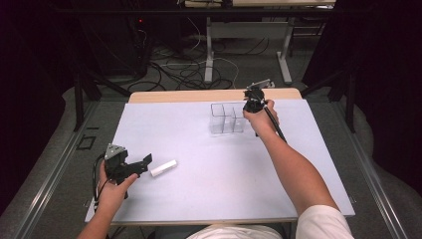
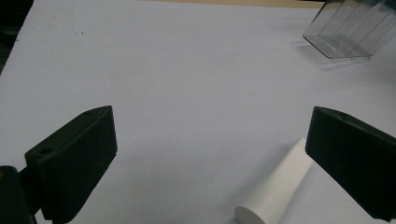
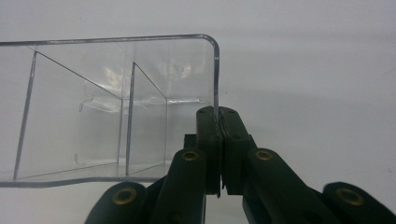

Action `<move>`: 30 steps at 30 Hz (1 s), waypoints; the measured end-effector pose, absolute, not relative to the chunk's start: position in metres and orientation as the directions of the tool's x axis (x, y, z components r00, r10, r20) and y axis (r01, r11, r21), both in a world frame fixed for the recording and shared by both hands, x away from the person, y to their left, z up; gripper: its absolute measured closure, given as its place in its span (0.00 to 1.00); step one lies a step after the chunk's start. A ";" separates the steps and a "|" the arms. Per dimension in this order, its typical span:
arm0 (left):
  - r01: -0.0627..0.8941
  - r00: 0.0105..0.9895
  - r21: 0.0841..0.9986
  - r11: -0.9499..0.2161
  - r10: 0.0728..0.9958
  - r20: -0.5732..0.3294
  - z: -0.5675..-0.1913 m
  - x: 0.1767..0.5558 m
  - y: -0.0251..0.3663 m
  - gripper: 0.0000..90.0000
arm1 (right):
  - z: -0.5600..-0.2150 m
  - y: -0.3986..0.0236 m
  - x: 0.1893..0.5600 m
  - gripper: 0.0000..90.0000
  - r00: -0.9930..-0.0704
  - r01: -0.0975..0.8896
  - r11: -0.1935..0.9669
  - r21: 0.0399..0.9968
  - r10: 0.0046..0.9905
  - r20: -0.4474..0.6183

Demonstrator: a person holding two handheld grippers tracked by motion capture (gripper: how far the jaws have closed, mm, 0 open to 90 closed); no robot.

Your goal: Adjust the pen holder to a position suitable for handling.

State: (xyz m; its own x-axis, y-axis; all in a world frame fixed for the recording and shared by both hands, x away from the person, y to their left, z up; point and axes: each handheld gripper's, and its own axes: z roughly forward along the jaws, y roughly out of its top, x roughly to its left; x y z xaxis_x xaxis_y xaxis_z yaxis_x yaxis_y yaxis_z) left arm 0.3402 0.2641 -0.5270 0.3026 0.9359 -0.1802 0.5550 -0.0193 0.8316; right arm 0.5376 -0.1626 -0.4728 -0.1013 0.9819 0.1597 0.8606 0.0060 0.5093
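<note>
At the lower left of the high view, the left gripper (image 1: 144,163) rests low over the white table cover (image 1: 199,189) with its jaws spread wide and nothing between them. Just right of it lies a white cylinder (image 1: 163,168) on its side, untouched; in the left gripper view the cylinder (image 2: 275,189) sits at the lower right, beside the right-hand jaw and not between the pads.

Right of centre, toward the upper part of the high view, stands a clear divided box (image 1: 226,118), upright and empty as far as the pictures show. At its right edge the right gripper (image 1: 254,102) is clamped on the box wall; the right gripper view confirms the jaws pinched tight on the thin corner edge of the box (image 3: 116,102).

Assessment: the box is secured, the cylinder is not yet picked up. Remaining work appears to be grasping the cylinder and carrying it to a compartment.
</note>
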 end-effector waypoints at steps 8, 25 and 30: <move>0.546 0.322 0.837 -0.033 0.931 -0.173 -0.525 0.340 0.261 0.02 | -0.472 -0.169 0.509 0.98 -0.130 0.873 0.018 0.487 0.972 0.196; 0.546 0.316 0.837 -0.038 0.934 -0.164 -0.526 0.340 0.260 0.02 | -0.475 -0.178 0.473 0.94 -0.167 0.891 0.038 0.453 0.954 0.249; 0.547 0.315 0.836 -0.038 0.935 -0.164 -0.526 0.341 0.260 0.02 | -0.477 -0.182 0.471 0.93 -0.174 0.888 0.025 0.460 0.943 0.285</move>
State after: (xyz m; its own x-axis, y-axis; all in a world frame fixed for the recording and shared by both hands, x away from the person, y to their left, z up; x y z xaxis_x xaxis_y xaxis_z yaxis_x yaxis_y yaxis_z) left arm 0.3407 0.2601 -0.5264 0.3146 0.9349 -0.1640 0.5475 -0.0375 0.8360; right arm 0.4709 -0.1823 -0.4774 -0.1739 0.9427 0.2846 0.8875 0.0249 0.4600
